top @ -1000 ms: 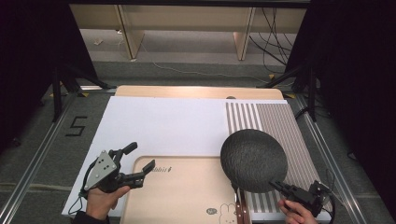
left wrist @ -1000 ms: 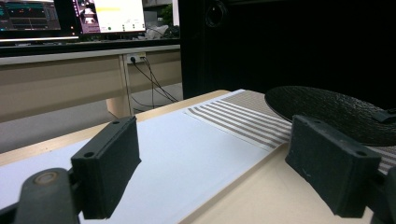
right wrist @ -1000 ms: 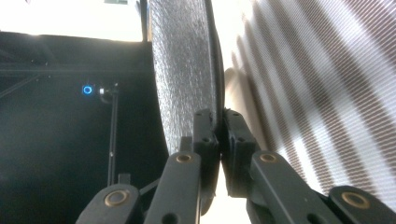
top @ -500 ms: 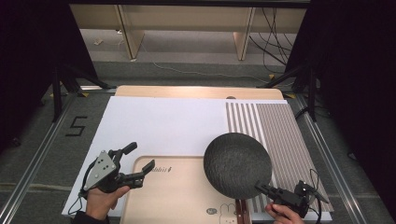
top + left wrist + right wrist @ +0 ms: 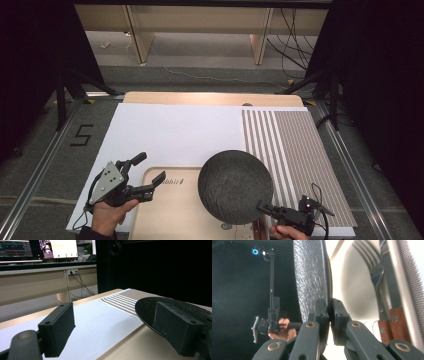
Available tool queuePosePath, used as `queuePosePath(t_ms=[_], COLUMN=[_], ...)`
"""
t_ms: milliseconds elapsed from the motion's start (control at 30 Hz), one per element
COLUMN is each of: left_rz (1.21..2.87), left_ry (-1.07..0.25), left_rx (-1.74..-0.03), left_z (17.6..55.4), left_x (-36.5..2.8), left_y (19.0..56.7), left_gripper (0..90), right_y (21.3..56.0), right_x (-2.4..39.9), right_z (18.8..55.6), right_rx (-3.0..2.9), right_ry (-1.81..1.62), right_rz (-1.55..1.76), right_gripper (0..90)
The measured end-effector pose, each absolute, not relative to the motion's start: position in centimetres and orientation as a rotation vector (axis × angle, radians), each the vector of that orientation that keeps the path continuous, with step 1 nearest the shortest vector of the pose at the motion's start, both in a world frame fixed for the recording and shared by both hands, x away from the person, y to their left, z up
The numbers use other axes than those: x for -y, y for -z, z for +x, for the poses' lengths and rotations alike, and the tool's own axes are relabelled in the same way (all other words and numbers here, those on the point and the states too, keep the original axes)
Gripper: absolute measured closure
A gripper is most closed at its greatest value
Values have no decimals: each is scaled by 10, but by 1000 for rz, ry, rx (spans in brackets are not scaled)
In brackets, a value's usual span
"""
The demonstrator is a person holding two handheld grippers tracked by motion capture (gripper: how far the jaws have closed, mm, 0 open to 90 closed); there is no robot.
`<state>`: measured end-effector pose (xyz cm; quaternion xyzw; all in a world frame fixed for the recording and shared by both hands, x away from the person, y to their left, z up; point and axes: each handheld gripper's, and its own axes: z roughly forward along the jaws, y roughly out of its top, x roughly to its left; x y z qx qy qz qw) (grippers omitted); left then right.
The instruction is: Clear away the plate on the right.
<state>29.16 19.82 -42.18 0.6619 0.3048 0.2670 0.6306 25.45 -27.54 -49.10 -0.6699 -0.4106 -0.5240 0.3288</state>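
Plate hides tray part (cutlery cropped).

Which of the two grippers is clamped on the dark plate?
The right gripper, jaws pinching the dark plate at its rim; the left gripper hangs open, holding nothing.

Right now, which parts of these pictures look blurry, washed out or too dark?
Right gripper view: bright glare behind the dark plate washes out the table, and its jaws look soft. Left gripper view: near jaws blurred, monitors overexposed. High view: sides fall into black.
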Motion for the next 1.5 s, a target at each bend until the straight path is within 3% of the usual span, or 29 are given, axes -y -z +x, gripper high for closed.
queuePosePath(t_ms=[1500], left_rz=[1514], left_ry=[-609], left_rx=[-699], left_z=[291], left_x=[-199], left_y=[422], left_gripper=[163], right_y=[504], right_x=[211], right_z=[252], right_rx=[1244], right_ry=[1136], right_rz=[-1710], right_gripper=[846])
